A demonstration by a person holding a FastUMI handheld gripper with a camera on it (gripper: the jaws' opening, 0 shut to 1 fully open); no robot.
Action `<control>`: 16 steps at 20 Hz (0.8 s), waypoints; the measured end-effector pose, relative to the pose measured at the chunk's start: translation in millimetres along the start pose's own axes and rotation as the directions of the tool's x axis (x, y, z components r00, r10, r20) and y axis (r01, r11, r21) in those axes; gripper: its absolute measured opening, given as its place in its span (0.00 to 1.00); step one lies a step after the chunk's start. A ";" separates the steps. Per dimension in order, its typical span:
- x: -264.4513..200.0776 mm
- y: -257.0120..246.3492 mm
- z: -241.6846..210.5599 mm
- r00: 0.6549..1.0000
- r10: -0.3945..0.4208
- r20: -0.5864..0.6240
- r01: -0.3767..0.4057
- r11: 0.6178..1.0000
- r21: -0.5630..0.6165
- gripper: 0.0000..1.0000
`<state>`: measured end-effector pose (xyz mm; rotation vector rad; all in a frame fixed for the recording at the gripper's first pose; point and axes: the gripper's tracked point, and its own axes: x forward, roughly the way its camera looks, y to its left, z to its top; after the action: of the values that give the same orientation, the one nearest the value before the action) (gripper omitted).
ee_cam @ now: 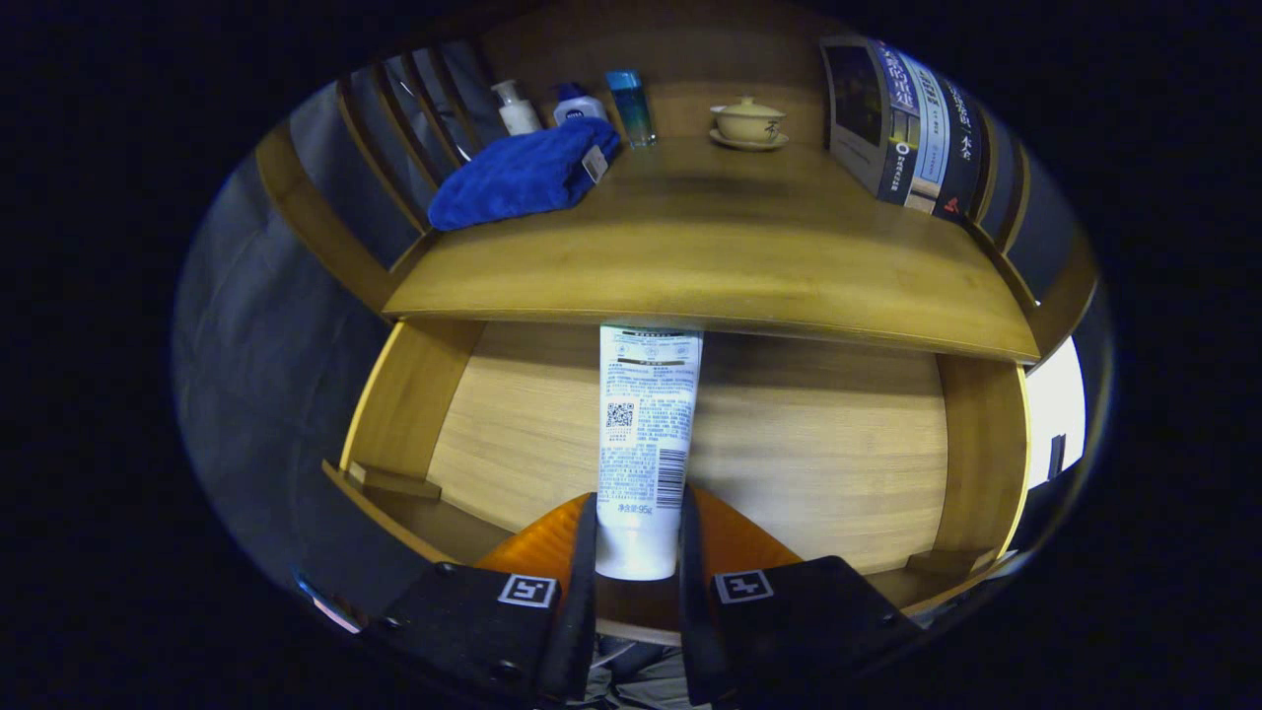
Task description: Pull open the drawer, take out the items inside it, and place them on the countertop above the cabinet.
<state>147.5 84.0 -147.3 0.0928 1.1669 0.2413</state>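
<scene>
White tube (646,434) gripped between the tongs (637,552) above the open wooden drawer (808,444)

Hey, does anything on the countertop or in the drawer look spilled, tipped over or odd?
Nothing stands out. The gripper is shut on the white plastic tube over the open wooden drawer; the blue folded towel lies tidy on the wooden countertop.
</scene>
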 end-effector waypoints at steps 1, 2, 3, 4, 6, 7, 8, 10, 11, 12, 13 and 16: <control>-5.0 0.8 -4.2 1.000 0.007 -0.002 -0.007 1.000 -0.003 0.44; -10.5 2.7 -7.8 1.000 0.017 0.002 -0.017 1.000 -0.002 0.44; -15.3 5.2 -9.0 1.000 0.030 0.010 -0.030 1.000 0.000 0.44; -20.3 9.3 -9.9 0.999 0.043 0.021 -0.043 0.999 0.000 0.44; -30.2 8.8 -5.6 0.997 0.040 0.061 -0.039 0.999 -0.020 0.44; -36.6 11.3 -5.1 0.996 0.048 0.081 -0.047 0.999 -0.015 0.44; -41.6 15.2 -2.9 0.993 0.064 0.096 -0.063 0.998 -0.015 0.44; -51.7 20.9 7.0 0.985 0.088 0.150 -0.087 0.996 -0.016 0.44; -55.4 21.6 14.5 0.979 0.092 0.182 -0.090 0.996 -0.021 0.44; -58.0 21.5 24.8 0.972 0.090 0.216 -0.087 0.996 -0.024 0.44; -60.3 20.8 36.3 0.965 0.086 0.248 -0.083 0.996 -0.026 0.44; -60.4 14.8 77.3 0.944 0.064 0.323 -0.065 0.998 -0.010 0.44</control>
<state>194.0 88.1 -59.8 0.1654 0.8373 0.2724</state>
